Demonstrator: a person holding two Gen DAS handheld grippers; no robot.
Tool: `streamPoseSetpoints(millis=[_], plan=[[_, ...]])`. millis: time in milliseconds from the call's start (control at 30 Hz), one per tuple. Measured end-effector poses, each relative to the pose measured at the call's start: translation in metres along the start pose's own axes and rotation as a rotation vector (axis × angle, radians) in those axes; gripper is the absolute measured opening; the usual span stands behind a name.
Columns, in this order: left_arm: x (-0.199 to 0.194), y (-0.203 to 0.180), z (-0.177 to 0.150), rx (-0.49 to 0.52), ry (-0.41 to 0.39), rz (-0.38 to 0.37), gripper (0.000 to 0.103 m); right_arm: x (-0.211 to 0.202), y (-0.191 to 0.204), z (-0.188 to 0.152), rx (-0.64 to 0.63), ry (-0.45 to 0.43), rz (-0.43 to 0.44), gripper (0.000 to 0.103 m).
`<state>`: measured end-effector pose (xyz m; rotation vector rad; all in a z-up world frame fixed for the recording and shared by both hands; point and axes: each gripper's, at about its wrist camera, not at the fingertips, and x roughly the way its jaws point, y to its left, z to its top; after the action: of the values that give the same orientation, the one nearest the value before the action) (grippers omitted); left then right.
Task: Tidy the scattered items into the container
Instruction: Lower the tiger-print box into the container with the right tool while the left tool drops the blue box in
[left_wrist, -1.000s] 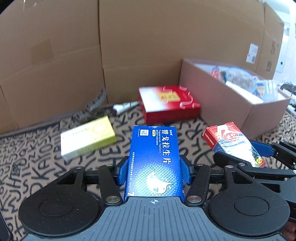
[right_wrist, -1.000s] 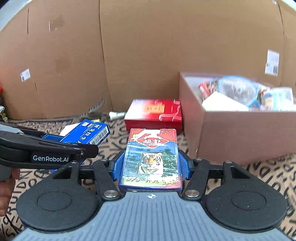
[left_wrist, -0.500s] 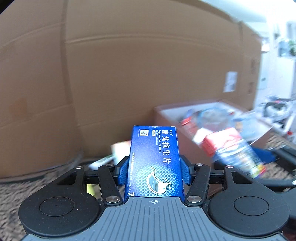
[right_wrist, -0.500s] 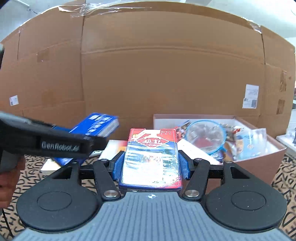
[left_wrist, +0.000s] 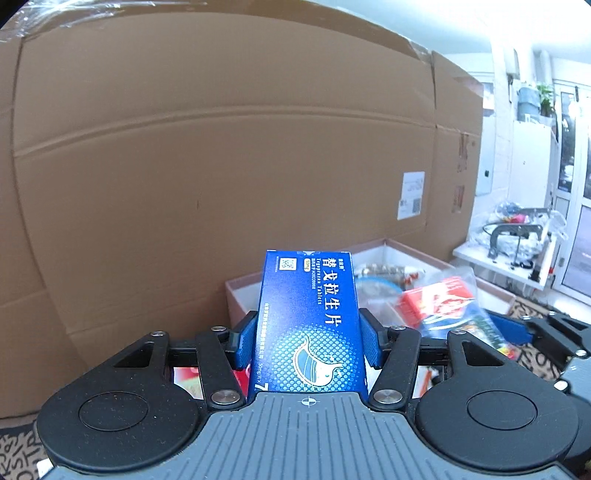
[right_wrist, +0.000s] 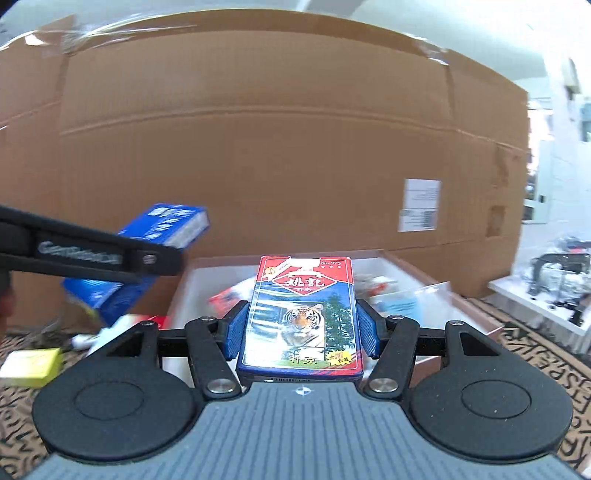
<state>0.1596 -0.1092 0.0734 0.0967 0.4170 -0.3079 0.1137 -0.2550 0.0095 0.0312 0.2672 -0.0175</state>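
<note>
My left gripper (left_wrist: 308, 341) is shut on a blue tablet box (left_wrist: 310, 321), held above the mat and facing the open cardboard container (left_wrist: 240, 295). My right gripper (right_wrist: 301, 328) is shut on a red and blue card pack with a tiger picture (right_wrist: 303, 314), just before the container (right_wrist: 192, 280), which holds several packets. In the right wrist view the left gripper (right_wrist: 110, 254) with its blue box (right_wrist: 166, 225) hangs at the left. In the left wrist view the card pack (left_wrist: 439, 302) shows blurred at the right.
A tall cardboard wall (left_wrist: 221, 147) stands behind the container. On the patterned mat (right_wrist: 535, 339) lie a yellow-green box (right_wrist: 31, 363), a red box (left_wrist: 188, 376) and a white tube (right_wrist: 92, 338). A white shelf with clutter (left_wrist: 517, 243) is at the far right.
Both grippers have risen off the mat with their boxes and swung right toward the container. The view now looks into it from closer and higher.
</note>
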Motion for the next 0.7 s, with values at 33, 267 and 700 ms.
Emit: streamPoseSetpoints(millis=[33,267,700], plan=[[0.007,-0.001,0.003,0.001,0.001,-0.005,0.057,0.005,-0.006,0.002,0.008,-0.003,-0.015,0.065],[0.062,-0.01,0.023,-0.008,0.034,-0.063,0.057,0.047,-0.036,0.018,0.015,-0.01,-0.08,0.065],[0.098,-0.007,0.023,-0.026,-0.019,-0.056,0.103,0.083,-0.062,0.036,0.042,-0.075,-0.114,0.09]])
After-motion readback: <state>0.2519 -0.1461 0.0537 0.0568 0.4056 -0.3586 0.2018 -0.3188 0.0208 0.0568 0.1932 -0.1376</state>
